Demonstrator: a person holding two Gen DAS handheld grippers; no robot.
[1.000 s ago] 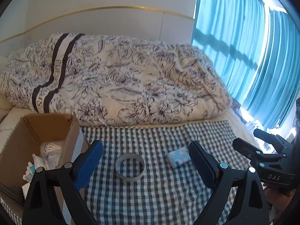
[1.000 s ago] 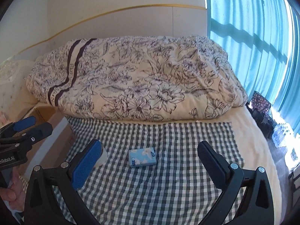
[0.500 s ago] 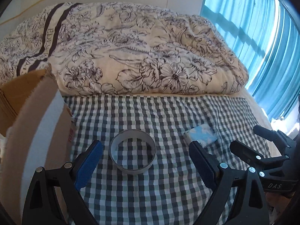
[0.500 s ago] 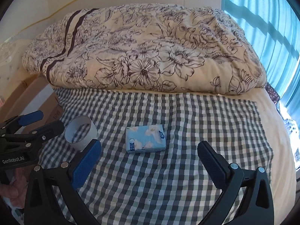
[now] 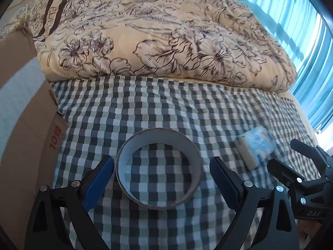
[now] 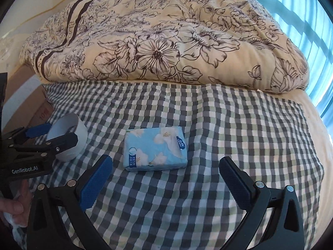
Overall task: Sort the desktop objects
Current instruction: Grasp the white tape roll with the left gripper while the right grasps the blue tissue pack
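- Left gripper spread wide, holding nothing, 1 blue pad on each side of the tape ring; left pad close to the ring wall, right pad with a visible gap.
- Tape ring lying flat on the checked cloth, near its left edge, just beside the cardboard box.
- Right gripper also wide open and empty, lined up on the tissue pack lying flat around the middle of the cloth.
- Risk 1: uneven closing on the ring; nearer pad likely to touch first and shove the ring sideways across the cloth instead of clamping it.
- Risk 2: thin, hollow ring wall likely to flex or pop out upward under a hard squeeze.
- Risk 3: soft bedding under the cloth; pressing down could sink the pads and snag or bunch the fabric, dragging the cloth up too.
- Risk 4: soft, slick-looking tissue pack could deform or slip from a shallow pinch.
- Risk 5: 2 grippers working close together; possible collision on the way to the box.
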